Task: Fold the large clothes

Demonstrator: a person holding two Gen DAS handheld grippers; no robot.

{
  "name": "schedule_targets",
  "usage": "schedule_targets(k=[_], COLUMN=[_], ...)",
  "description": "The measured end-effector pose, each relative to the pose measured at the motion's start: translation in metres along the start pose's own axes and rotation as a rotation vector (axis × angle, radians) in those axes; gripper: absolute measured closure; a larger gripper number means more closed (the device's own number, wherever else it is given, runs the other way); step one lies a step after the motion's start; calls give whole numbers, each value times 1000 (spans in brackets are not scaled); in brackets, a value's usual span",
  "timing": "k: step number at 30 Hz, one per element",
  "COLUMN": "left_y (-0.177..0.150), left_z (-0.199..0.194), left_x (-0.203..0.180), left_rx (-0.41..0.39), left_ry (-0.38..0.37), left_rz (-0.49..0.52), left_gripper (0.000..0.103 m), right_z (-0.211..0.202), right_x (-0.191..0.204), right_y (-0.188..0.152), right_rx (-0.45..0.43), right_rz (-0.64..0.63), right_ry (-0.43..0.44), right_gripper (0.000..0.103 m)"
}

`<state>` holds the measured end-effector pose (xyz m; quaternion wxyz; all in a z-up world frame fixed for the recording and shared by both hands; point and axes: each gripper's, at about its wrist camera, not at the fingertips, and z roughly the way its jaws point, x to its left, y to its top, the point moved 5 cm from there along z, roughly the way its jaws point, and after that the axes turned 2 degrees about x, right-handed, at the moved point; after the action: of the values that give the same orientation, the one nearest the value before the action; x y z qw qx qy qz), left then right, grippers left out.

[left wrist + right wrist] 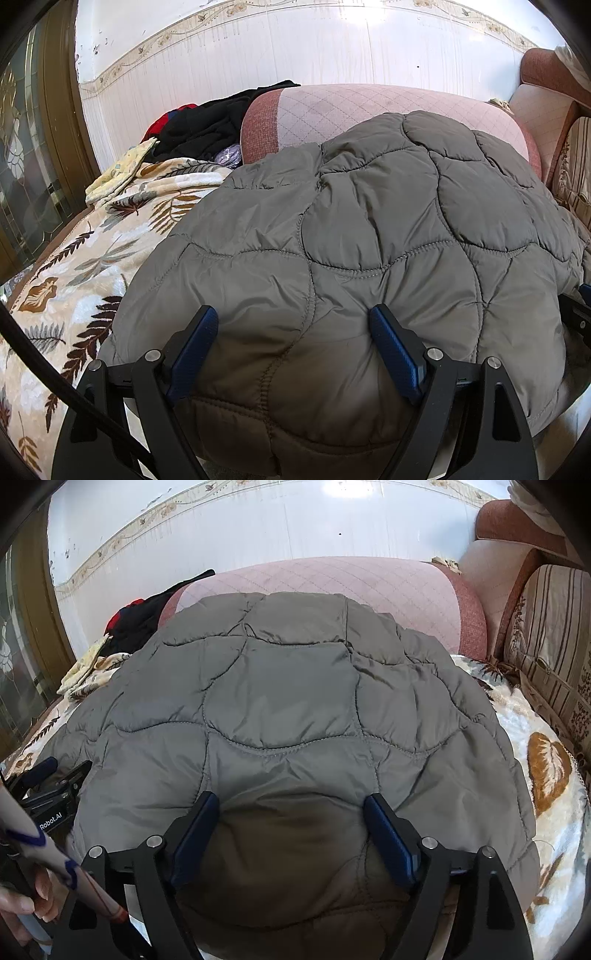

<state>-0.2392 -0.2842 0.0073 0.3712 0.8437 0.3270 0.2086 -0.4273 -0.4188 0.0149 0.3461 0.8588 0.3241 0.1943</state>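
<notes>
A large grey quilted padded jacket [369, 229] lies spread over the seat, reaching back to a pink backrest cushion. It also fills the right wrist view [288, 709]. My left gripper [295, 325] is open, its blue-padded fingers spread wide over the jacket's near edge, holding nothing. My right gripper [291, 805] is open in the same way over the near edge, further right. The left gripper's body [55, 794] shows at the left of the right wrist view, and the right gripper's edge [580, 314] shows at the right of the left wrist view.
A leaf-patterned blanket [92, 266] covers the seat. Dark and red clothes [207, 125] and a yellow cloth [118, 173] are heaped at the back left. A pink cushion [369, 107] stands behind the jacket. A striped cushion [550, 638] and armrest stand right. A tiled wall is behind.
</notes>
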Motion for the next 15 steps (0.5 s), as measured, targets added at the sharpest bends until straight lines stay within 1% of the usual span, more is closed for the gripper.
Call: schedule_targets(k=[7, 15], left_y=[0, 0], left_z=[0, 0], left_x=[0, 0], left_rx=[0, 0], left_ry=[1, 1], left_rz=[1, 1], left_gripper=[19, 18], right_z=[2, 3], right_x=[0, -1], right_y=[-1, -2], right_rx=[3, 3], right_rz=[1, -2], right_ry=[-9, -13], right_gripper=[13, 11])
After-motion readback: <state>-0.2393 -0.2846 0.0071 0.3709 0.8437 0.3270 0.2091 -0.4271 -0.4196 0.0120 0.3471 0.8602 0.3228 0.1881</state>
